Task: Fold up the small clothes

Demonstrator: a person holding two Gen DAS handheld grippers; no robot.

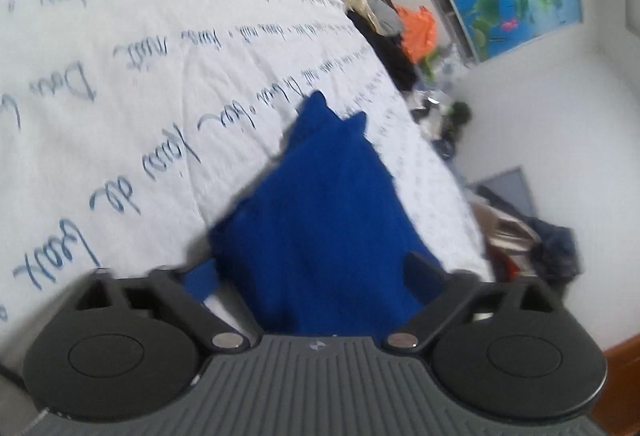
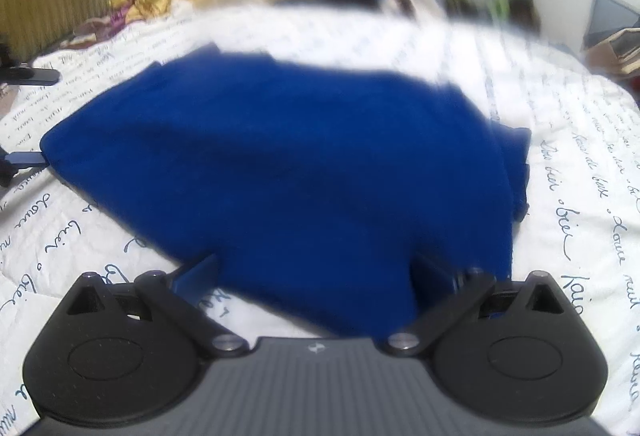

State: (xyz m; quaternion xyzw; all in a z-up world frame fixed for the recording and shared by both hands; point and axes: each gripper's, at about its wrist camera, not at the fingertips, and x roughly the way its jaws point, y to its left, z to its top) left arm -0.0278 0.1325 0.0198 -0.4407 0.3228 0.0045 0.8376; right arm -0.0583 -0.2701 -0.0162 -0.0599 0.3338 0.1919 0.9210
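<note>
- White quilted bedspread with blue script carries everything.
- Blue soft fleece garment lies on the bedspread, limp; best pinched at corners.
- Left gripper and right gripper: fingertips hidden under cloth, closure unclear.

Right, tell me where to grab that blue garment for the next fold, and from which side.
Judging by its pose, take the blue garment by its corners. Each claw already has cloth lying between its fingers, so hold there rather than mid-panel, where it bunches. The far end tapers to two points on the white printed bedspread; come in low along the bed from the near side.
</note>
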